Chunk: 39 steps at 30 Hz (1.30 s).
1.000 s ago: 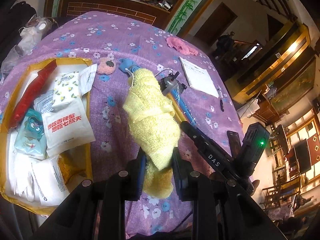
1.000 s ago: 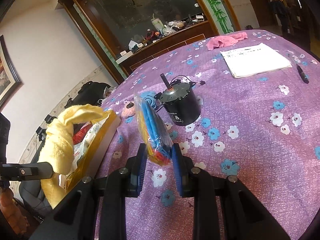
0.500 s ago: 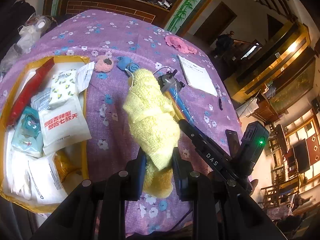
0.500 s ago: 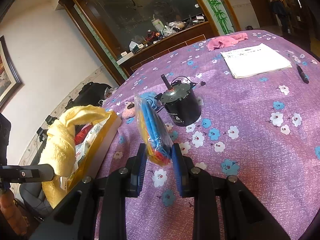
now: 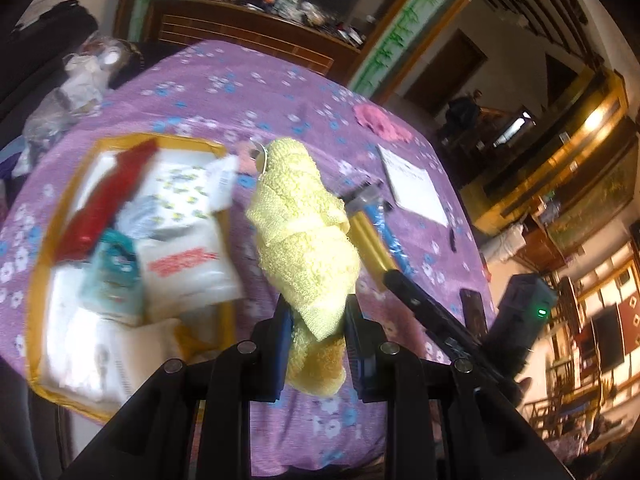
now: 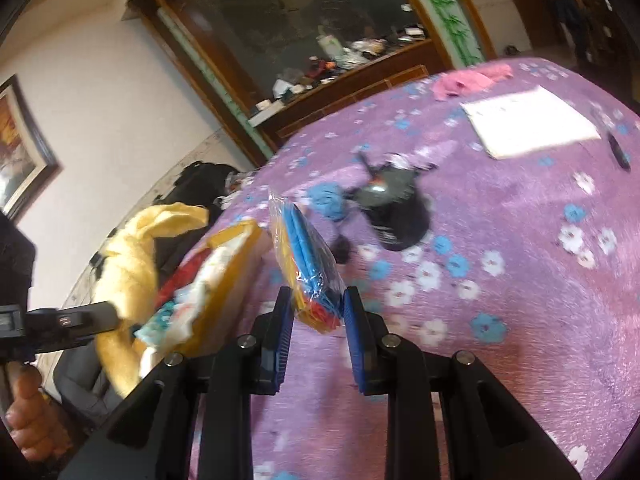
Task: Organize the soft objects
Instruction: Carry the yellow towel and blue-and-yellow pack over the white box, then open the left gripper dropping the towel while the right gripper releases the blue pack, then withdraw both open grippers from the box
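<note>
We hold two grippers over a table [image 6: 540, 280] covered in purple floral cloth.

Left gripper [image 5: 318, 330]: the jaws are clamped on a yellow towel [image 5: 304, 236]. The towel's long axis runs away from the gripper, up and slightly left in the left view, with its far end pointing at the back of the table. A short tail hangs below the pads. The towel is in the air, just right of the tray [image 5: 60, 208].

Right gripper [image 6: 318, 314]: the jaws are clamped on a clear packet [image 6: 306, 260] of blue, yellow and red sheets. The packet stands on edge, and its long axis points away from the gripper and up-left in the right view. It is held above the cloth, between the tray and the black motor [image 6: 394, 210].

Visibility limits:
- Both views are motion-blurred; print on the pouches in the tray is unreadable.
- The towel hides the cloth behind it and part of the packet in the left view.
- The tray's near corner is cut off by the gripper frame.
- In the right view the left gripper shows only as a side bar, with a thumb [image 6: 28, 416] at the frame edge.
- The paper [image 6: 532, 122] and pink cloth [image 6: 470, 80] lie well apart at the far side.
</note>
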Motion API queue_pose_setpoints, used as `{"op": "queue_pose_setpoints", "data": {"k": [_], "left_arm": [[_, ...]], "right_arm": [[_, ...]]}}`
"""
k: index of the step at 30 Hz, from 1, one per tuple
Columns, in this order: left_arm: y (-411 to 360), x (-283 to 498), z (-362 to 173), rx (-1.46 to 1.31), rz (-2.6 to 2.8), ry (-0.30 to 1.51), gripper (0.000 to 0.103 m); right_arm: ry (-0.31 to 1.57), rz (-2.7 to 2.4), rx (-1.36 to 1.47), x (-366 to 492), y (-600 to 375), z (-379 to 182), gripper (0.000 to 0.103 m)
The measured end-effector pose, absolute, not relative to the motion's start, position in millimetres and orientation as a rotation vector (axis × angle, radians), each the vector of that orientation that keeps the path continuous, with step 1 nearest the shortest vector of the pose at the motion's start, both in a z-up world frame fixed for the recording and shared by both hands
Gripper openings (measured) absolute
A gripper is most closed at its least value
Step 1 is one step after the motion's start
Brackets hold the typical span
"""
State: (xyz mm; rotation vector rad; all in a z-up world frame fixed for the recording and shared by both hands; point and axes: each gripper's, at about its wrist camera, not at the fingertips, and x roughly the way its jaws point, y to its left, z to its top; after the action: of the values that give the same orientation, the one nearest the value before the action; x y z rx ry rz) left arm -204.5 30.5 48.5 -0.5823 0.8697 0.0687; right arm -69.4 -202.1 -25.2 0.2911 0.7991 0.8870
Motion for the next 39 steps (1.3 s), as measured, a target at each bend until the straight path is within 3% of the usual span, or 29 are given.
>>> {"op": "queue_pose_setpoints", "data": {"k": [11,23,26,28,30,39], "left_arm": [[104,-233,49,-0.559,0.266,0.843,0.025],[124,-214,1,-0.456,0.309,1.000,0.028],[127,-221,2,-0.527,0.283,0.968,0.044],[128,-226,7,-0.562,0.281,0.921,0.067],[125,-231,13,-0.567,0.304,0.887,0.070],[77,-228,49,-0.487,0.289,0.818,0.071]], "right_arm": [[0.854,1.082,0.255,-78,-114,-1,0.024],[0.939,1.124,0.132,-79,-11,-22,0.027],[0.961,1.135,0.136,-80,-11,-31,0.029],[0.952,1.153,0.156,-79,-17,-29,0.038],[0.931,1.159,0.192,-79,-33,-24,0.048],[0.873,1.096,0.293,-74,-137,-26,0.055]]}}
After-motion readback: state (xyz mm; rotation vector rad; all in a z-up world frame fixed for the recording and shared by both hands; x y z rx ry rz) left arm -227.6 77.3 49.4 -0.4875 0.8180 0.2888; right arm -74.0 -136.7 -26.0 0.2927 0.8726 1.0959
